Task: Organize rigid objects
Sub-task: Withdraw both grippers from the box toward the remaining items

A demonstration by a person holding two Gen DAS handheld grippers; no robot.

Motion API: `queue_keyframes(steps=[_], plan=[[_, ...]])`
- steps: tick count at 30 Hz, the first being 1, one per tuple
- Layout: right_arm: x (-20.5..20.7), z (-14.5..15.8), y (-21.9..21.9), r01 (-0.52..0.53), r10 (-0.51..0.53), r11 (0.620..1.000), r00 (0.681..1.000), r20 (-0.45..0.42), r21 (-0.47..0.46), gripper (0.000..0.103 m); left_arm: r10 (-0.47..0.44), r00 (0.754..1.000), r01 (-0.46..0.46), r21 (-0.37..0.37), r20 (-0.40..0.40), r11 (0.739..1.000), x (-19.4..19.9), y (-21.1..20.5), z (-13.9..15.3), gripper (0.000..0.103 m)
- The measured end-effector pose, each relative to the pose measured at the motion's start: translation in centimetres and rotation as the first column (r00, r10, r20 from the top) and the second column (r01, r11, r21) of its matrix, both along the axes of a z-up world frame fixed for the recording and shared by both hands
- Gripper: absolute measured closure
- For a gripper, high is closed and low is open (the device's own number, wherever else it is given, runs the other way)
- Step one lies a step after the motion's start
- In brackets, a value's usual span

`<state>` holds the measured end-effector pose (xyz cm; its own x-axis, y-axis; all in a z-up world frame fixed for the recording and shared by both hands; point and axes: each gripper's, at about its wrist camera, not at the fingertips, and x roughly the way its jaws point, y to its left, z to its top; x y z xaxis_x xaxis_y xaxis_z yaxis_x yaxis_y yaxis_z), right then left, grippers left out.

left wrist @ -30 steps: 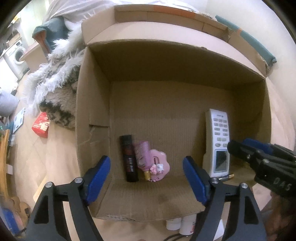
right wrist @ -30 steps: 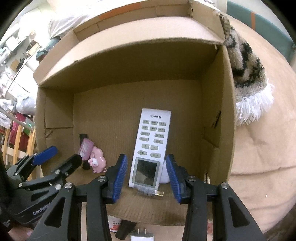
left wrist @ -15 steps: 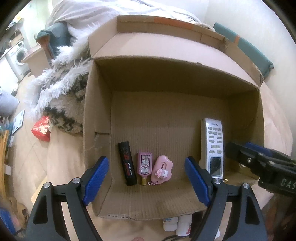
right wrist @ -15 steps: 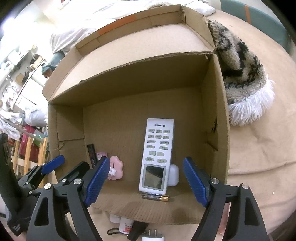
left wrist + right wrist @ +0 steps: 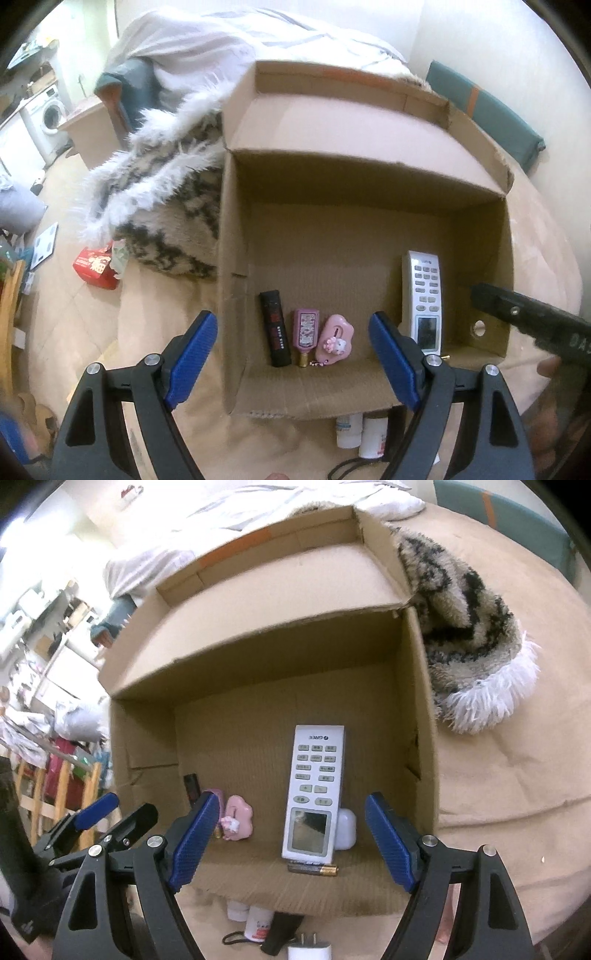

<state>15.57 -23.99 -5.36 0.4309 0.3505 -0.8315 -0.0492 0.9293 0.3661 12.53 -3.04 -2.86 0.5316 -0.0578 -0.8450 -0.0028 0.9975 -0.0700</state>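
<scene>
"GREE" printed upside down on white remote (image 5: 316,794), perhaps "DAS" on black gripper arm (image 5: 535,325)

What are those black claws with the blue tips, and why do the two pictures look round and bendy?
They are grabbing tools, one in each of a person's hands. A small round-eyed camera sits on each tool, so you look along its fingers. One picture is from the left gripper, one from the right gripper. Both are open and hold nothing; the right one's jaws have just been opening.

Below them is a brown cardboard box. Lying in it are a white remote control with grey buttons, a small white rounded case, a black and gold battery, a black tube, a pink patterned bottle and a pink cloud-shaped charm.
</scene>
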Motion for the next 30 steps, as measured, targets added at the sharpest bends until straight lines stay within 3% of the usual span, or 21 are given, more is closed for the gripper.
queue_keyframes(steps=[7, 17, 22, 24, 27, 30], plan=[[-2.4, 1.9, -1.8, 0.016, -0.016, 1.0, 0.999, 0.048, 0.012, 0.017, 0.007, 1.0, -0.007, 0.019, -0.004, 1.0, -2.1, 0.5, 0.4, 0.021], [-5.3, 0.6, -4.0, 0.027, -0.026, 0.999, 0.999, 0.023, -0.042, 0.017, 0.017, 0.998, -0.015, 0.043, -0.055, 0.999, -4.0, 1.5, -1.2, 0.021], [-6.4, -1.3, -6.0, 0.047, -0.049, 0.998, 0.998, -0.05, -0.043, 0.017, 0.06, 0.992, -0.056, 0.042, -0.107, 0.998, -5.2, 3.0, -2.5, 0.021], [-6.5, -2.2, -6.6, 0.052, -0.052, 0.999, 0.994, -0.098, -0.004, 0.017, 0.083, 0.987, -0.081, 0.019, -0.136, 0.997, -6.0, 3.6, -3.2, 0.021], [-6.4, -3.4, -6.7, 0.055, -0.05, 0.998, 0.986, -0.162, 0.026, 0.017, 0.055, 0.97, -0.06, -0.012, -0.235, 0.998, -6.4, 3.2, -5.3, 0.021], [-6.2, -4.1, -6.2, 0.054, -0.047, 0.998, 0.979, -0.199, 0.029, 0.017, 0.044, 0.961, -0.049, -0.013, -0.274, 0.999, -6.2, 2.4, -6.5, 0.021]])
